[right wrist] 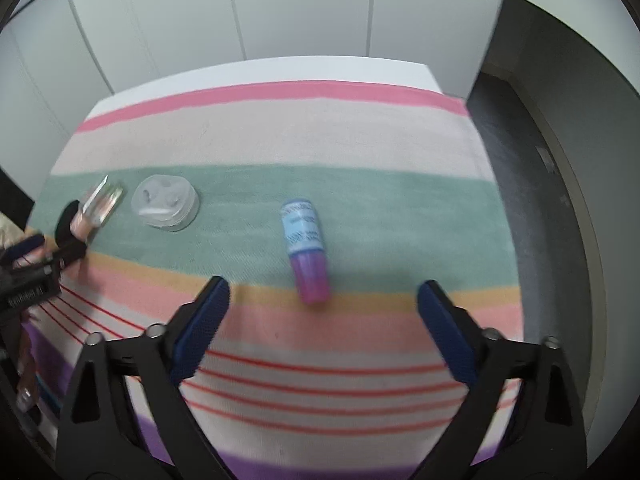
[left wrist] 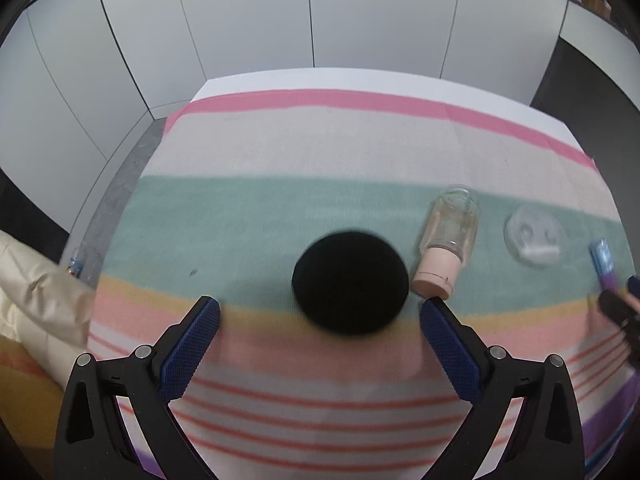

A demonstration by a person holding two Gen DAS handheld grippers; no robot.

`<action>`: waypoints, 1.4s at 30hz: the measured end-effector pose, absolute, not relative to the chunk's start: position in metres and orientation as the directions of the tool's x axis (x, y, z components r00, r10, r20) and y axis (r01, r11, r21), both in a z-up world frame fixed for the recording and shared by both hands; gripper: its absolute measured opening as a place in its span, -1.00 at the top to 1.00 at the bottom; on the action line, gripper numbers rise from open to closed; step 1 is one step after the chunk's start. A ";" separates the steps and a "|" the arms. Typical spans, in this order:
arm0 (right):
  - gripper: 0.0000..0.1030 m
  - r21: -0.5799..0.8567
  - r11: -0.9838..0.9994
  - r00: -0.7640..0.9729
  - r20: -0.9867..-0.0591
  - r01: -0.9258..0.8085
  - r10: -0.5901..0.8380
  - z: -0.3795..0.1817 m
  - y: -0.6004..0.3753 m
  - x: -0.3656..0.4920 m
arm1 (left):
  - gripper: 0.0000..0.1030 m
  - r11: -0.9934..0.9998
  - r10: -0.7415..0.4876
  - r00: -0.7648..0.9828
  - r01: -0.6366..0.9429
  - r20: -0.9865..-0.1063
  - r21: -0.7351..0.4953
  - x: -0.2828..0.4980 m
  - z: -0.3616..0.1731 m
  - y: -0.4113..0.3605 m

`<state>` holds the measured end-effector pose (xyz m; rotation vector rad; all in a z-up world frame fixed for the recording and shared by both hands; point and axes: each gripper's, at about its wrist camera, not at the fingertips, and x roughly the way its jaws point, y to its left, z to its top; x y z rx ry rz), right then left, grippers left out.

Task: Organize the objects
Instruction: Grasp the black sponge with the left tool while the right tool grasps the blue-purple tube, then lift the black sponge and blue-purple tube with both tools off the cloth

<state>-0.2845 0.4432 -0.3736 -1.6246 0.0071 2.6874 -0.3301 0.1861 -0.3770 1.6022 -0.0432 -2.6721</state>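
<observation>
Hovering over the striped cloth (left wrist: 320, 148), your left gripper (left wrist: 319, 310) has its blue-padded fingers (left wrist: 192, 344) spread wide with nothing between the pads. Just ahead of them, on the green band, lies a black round object (left wrist: 350, 282), soft-edged in the blur; you cannot tell from this view exactly what it is. To its right, touching or nearly touching it, a clear bottle with a pale pink cap (left wrist: 446, 240) lies on its side, cap end toward you. Further right sits a clear round plastic lid (left wrist: 534, 236), flat on the green band, apart from the bottle.

Your right gripper (right wrist: 323, 294) also hangs above the surface with its fingers (right wrist: 200, 332) parted and gripping nothing. Between and slightly beyond the fingertips lies a small bottle with a blue label and a purple cap (right wrist: 306, 248), on its side, cap toward you, straddling the green and orange bands. No pad touches it. The same bottle shows at the far right edge of the left wrist view.

In the right wrist view the clear lid sits well to the left of the blue bottle, and the clear bottle lies beyond it beside your left gripper's dark frame. White panelled walls (right wrist: 304, 8) stand behind the surface, and grey floor (right wrist: 532, 184) runs along its right side.
</observation>
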 end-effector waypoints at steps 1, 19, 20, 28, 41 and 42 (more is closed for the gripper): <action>-0.48 -0.013 -1.000 -0.461 -0.887 0.007 0.008 -0.376 0.439 -0.288 | -0.97 -0.999 -0.042 -0.475 0.015 -0.879 0.040 -0.334 -0.377 0.187; 0.62 0.042 -0.998 -0.504 -0.863 -0.036 -0.018 -0.350 0.456 -0.275 | 0.13 -0.999 -0.037 -0.526 0.011 -0.850 0.036 -0.327 -0.354 0.187; 0.62 0.041 -0.998 -0.506 -0.863 -0.041 -0.015 -0.346 0.457 -0.273 | 0.13 -0.999 -0.041 -0.531 0.009 -0.847 0.042 -0.325 -0.350 0.187; 0.62 0.055 -0.997 -0.528 -0.849 -0.062 -0.014 -0.312 0.458 -0.262 | 0.13 -0.999 -0.046 -0.581 0.011 -0.813 0.048 -0.313 -0.298 0.185; 0.62 0.055 -0.998 -0.610 -0.792 -0.042 -0.018 -0.225 0.436 -0.240 | 0.13 -0.998 -0.057 -0.659 0.040 -0.750 0.041 -0.283 -0.198 0.168; 0.62 0.054 -0.998 -0.615 -0.788 -0.039 -0.019 -0.220 0.435 -0.238 | 0.13 -0.998 -0.058 -0.664 0.041 -0.746 0.041 -0.280 -0.191 0.167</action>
